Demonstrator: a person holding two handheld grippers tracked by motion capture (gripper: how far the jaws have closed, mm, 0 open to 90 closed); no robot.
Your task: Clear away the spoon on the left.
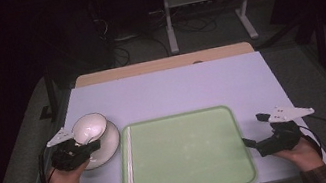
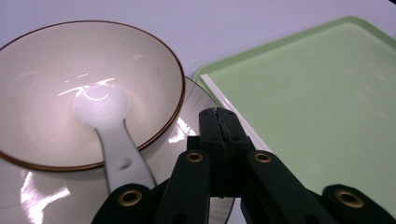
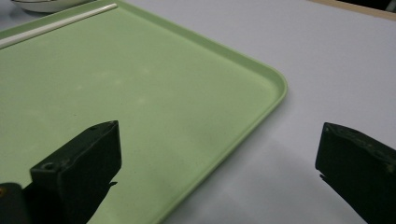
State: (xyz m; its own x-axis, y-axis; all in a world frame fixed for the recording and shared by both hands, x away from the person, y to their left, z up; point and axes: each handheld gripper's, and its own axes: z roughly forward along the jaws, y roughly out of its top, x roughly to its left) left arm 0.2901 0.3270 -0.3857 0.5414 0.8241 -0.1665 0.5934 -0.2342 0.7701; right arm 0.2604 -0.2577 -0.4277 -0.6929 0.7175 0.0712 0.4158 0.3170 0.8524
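**My left jaws closed beside the bowl, my right jaws wide at the tray**

In the high view I hold my left gripper (image 1: 93, 145) at the near right edge of the bowl (image 1: 89, 128), which stands on a white plate (image 1: 109, 144) at the left of the table (image 1: 176, 89). My left gripper view looks along the jaws: they are pressed flat together, pad against pad, and I see nothing caught between them. Their tips hover over the plate's rim, just beside the bowl (image 2: 88, 93) and close to the left edge of the green tray (image 2: 317, 102). A white spoon (image 2: 105, 121) lies in the bowl, its scoop at the bottom and its handle leaning out over the brown-edged rim towards me. A pair of white chopsticks (image 1: 129, 163) lies inside the tray (image 1: 187, 153) along its left wall.

My right gripper (image 1: 254, 131) sits at the tray's near right corner. In the right gripper view its jaws stand far apart and hold nothing, one over the tray's floor, the other over bare table.
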